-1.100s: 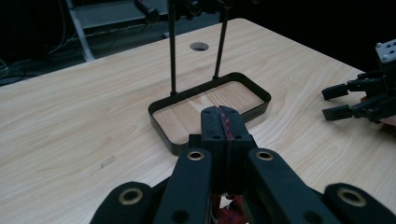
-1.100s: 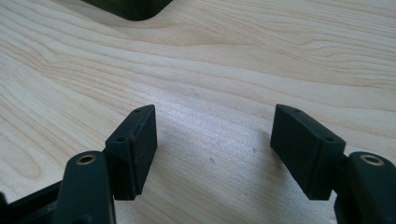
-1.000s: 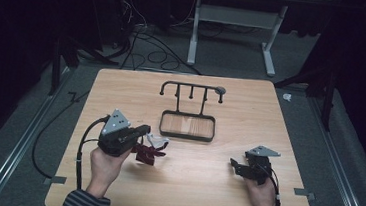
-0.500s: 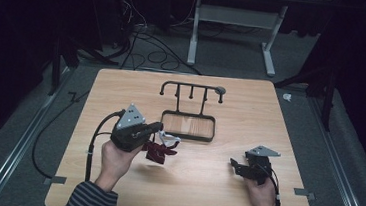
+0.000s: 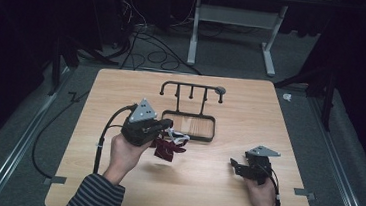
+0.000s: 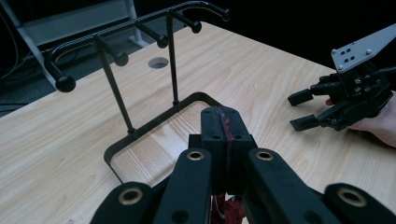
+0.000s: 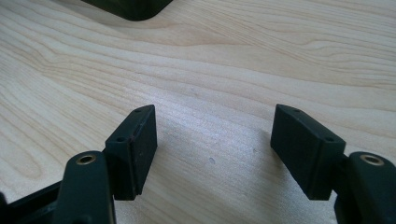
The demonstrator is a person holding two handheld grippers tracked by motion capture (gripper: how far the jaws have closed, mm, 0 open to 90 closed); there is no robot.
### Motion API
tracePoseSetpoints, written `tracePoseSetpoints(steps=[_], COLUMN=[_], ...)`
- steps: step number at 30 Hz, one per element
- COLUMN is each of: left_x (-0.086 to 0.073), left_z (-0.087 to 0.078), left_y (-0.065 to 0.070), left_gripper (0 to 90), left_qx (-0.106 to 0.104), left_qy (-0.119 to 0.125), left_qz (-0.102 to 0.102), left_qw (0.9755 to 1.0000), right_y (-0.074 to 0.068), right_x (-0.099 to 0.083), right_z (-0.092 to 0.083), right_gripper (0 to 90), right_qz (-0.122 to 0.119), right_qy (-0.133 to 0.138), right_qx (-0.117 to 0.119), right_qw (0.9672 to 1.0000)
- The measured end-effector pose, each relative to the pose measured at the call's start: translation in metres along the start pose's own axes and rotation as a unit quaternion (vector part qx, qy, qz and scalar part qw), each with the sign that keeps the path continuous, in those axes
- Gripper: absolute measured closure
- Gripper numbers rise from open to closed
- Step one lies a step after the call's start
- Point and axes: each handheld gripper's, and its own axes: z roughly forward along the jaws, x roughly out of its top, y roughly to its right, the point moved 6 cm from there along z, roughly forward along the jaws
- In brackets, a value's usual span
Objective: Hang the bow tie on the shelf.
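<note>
High view: black rack (image 5: pixel 192 91) with pegs stands on a tray base (image 5: pixel 210 134) on the table (image 5: pixel 122 85); the tray shows bare wood, nothing in it. Left gripper (image 5: pixel 165 126) pinches a dark red cloth (image 5: pixel 166 149) with a white bit, hanging above the table just beside the tray's near-left corner; what kind of cloth is hard to tell. Right gripper (image 5: pixel 235 168) rests near the table's near-right part, well apart from the tray. Left gripper view: jaws pressed together on a thin red strip of cloth (image 6: pixel 227 126), the rest cut off below; rack (image 6: pixel 140 28) ahead, tray (image 6: pixel 140 133) empty, right gripper (image 6: pixel 299 109) at right, jaws spread. Right gripper view: jaws spread over bare table (image 7: pixel 215 60); tray corner (image 7: pixel 130 7) cut off at top.
</note>
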Motion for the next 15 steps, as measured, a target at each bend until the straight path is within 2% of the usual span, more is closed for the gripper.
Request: tracePoseSetpoints(steps=[15], left_x=[0.020], left_z=[0.015], left_y=[-0.004], left_gripper=[89.9], left_qx=[-0.015], left_qy=[-0.003], left_qz=[0.005], left_qw=[0.9999], right_y=[0.000], right_x=[0.000], right_z=[0.000], right_gripper=[32.9], right_qz=[0.001], right_qy=[0.001], right_qx=[0.000], right_qw=[1.0000])
